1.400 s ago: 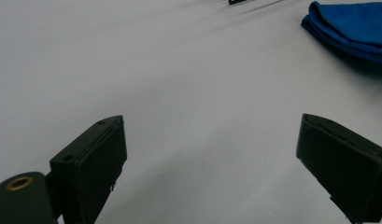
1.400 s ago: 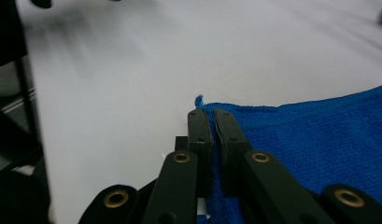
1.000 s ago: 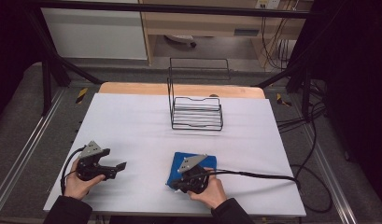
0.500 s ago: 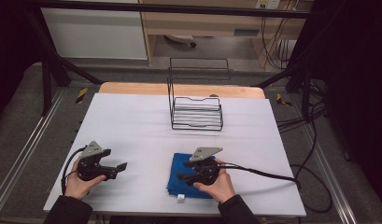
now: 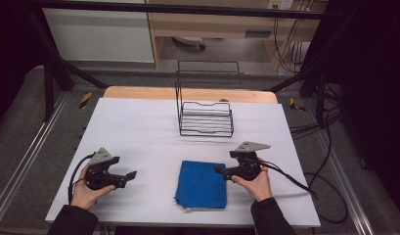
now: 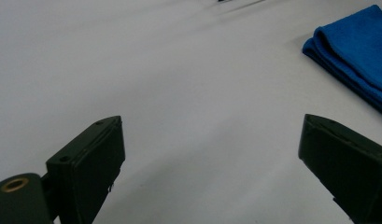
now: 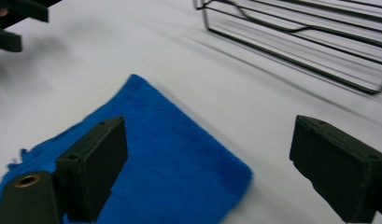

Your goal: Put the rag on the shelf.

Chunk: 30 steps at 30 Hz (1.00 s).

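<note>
A folded blue cloth [image 5: 202,184] lies flat on the white table near the front edge, between my two hands. My right gripper [image 5: 221,170] hovers at the cloth's right edge, jaws spread wide and empty; in the right gripper view the cloth [image 7: 170,172] lies below and between the jaws. My left gripper [image 5: 130,175] rests at the front left, open, nothing in it. In the left gripper view the blue cloth [image 6: 354,51] sits at the upper right, well beyond the jaws.
A black wire rack [image 5: 206,117] stands at the table's middle back; its wires [image 7: 310,42] cross the top of the right gripper view. Black cables [image 5: 295,181] trail off the table's right side. A wooden strip [image 5: 188,93] edges the far side.
My right gripper has lifted off the cloth and moved right, to its right edge. The cloth now lies uncovered. The left gripper has barely moved.
</note>
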Tool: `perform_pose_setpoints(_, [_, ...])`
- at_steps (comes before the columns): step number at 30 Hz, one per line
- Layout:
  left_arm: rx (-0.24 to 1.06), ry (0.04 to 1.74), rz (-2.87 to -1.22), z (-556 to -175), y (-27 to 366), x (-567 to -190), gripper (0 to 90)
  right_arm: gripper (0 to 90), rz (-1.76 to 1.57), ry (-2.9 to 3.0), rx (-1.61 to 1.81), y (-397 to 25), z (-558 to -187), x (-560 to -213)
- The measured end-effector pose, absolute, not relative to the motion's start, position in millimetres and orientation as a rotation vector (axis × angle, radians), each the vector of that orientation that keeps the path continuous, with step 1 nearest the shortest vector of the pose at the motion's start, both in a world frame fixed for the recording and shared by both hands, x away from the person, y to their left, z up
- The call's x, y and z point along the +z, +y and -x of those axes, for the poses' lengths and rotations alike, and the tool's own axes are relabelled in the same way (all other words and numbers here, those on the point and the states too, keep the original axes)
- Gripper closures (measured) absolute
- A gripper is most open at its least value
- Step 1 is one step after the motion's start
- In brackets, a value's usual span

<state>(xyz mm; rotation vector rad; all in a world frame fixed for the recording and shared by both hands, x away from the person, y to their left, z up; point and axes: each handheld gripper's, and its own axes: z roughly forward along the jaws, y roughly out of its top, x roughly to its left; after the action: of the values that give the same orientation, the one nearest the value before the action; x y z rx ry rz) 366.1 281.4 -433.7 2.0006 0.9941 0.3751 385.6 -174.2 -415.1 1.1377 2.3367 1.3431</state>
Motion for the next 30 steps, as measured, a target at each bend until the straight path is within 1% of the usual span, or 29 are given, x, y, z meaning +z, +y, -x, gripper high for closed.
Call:
perform_pose_setpoints(3, [0.363, 0.988, -2.012, -367.0, 273.1, -433.2, 7.4, 6.0, -1.213, 2.302, 1.326, -194.2, -388.0, -422.3])
perform_pose_setpoints(9, [0.346, 0.976, -2.022, -369.2, 257.3, -431.5, 7.5, 4.1, -1.252, 2.265, 1.333, -211.5, -386.0, -430.4])
perform_pose_setpoints(18, [0.343, 0.923, -2.060, -372.1, 230.1, -423.4, 8.1, 3.7, -1.262, 2.260, 1.313, -218.7, -380.6, -436.4])
perform_pose_setpoints(24, [0.334, 0.911, -2.057, -381.7, 202.5, -414.0, 8.7, 3.7, -1.256, 2.251, 1.322, -219.9, -378.7, -434.8])
perform_pose_setpoints(25, [0.324, 0.900, -2.057, -385.3, 192.0, -410.7, 8.9, 4.0, -1.251, 2.253, 1.325, -220.0, -378.0, -434.7])
perform_pose_setpoints(28, [0.325, 0.886, -2.068, -388.7, 181.5, -407.6, 9.0, 4.1, -1.240, 2.253, 1.321, -219.8, -377.7, -435.4])
perform_pose_setpoints(29, [0.325, 0.876, -2.074, -391.6, 172.1, -404.9, 9.2, 4.0, -1.250, 2.255, 1.323, -219.1, -377.2, -435.6])
perform_pose_setpoints(30, [0.325, 0.876, -2.074, -391.6, 172.1, -404.9, 9.2, 4.0, -1.250, 2.255, 1.323, -219.1, -377.2, -435.6])
